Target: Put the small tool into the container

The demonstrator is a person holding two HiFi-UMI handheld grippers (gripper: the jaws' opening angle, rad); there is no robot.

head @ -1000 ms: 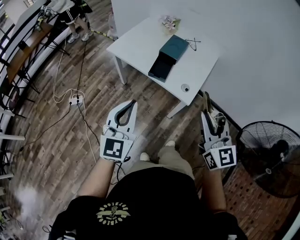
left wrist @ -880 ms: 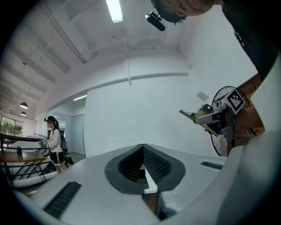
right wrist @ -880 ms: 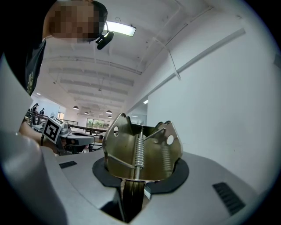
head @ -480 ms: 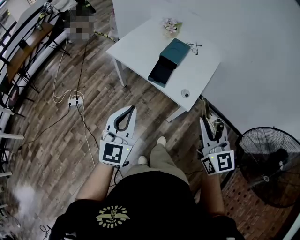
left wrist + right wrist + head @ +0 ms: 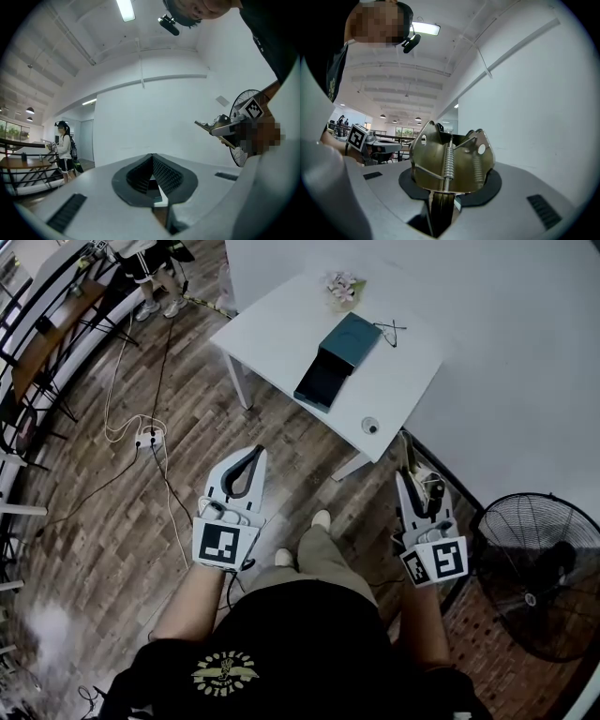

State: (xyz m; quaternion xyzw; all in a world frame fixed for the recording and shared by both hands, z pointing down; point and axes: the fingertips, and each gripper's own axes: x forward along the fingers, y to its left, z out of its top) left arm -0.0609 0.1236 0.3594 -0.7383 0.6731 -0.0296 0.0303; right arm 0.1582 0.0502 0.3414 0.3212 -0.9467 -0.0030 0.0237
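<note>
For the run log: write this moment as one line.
left gripper shut, empty | right gripper shut on metal spring tool | container on table, not reached

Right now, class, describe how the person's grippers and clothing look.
Both the left gripper and right gripper are white shells with dark-lined jaws, each carrying a cube of black-and-white square markers. The person wears a black T-shirt with a yellow emblem.

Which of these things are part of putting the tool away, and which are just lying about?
Part of the job: metal tool, clamped in the jaws of the right gripper; teal container on the white table.
Just lying about: glasses, flowers, small round object, floor fan, power strip.
</note>
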